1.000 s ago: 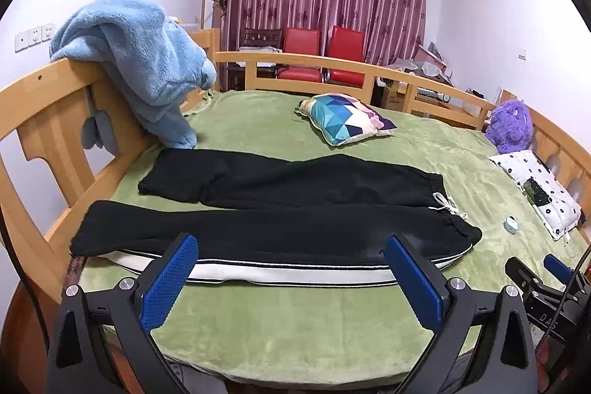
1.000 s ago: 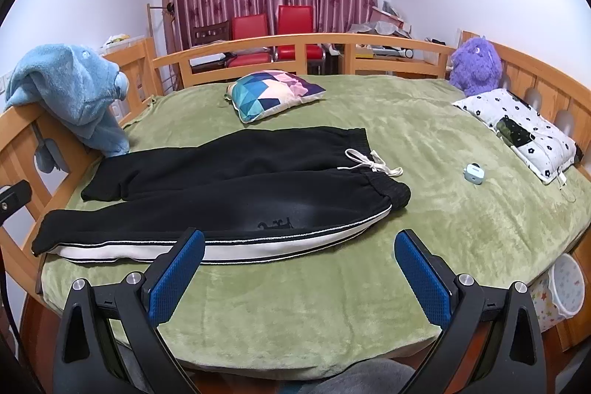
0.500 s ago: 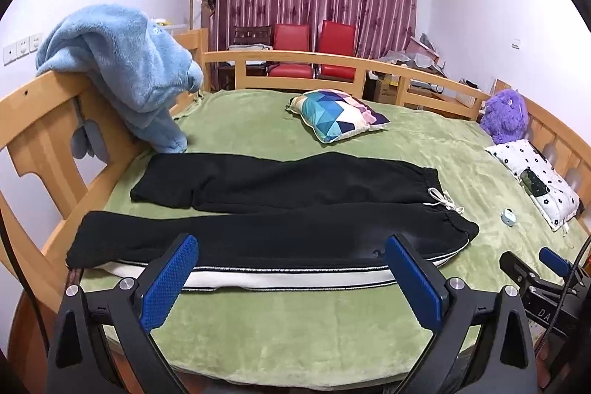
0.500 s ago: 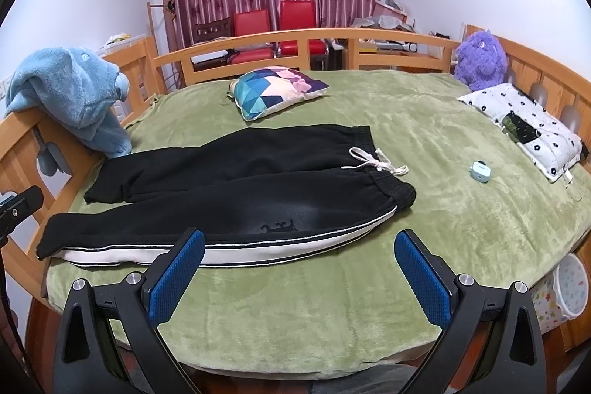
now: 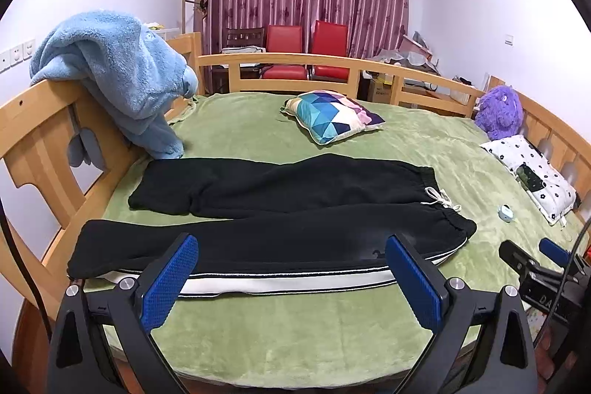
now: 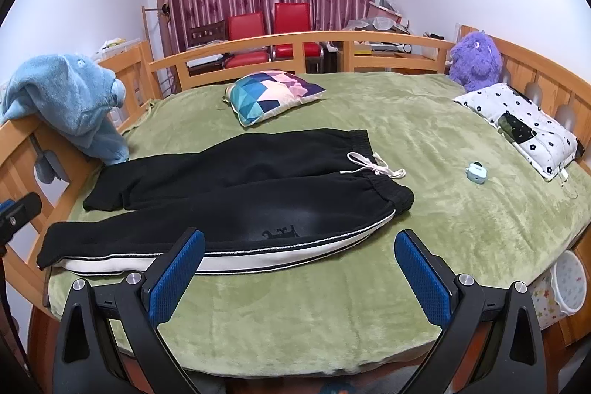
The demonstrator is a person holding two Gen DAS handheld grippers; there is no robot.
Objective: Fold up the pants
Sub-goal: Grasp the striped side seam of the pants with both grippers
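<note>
Black pants (image 5: 280, 224) are lying flat along the bed's (image 5: 295, 331) near edge, unmoved since before. I am holding my left claw (image 5: 291, 276) and right claw (image 6: 299, 272) wide, empty, slightly nearer now.

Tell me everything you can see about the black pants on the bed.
The pants are black, fleecy-looking sweatpants lying flat and unfolded on the green blanket. Legs point left, slightly apart; the elastic waistband is at right with a white drawstring tied. A white side stripe edged in black runs along the near leg, beside a small dark logo. Neither gripper touches them.
</note>
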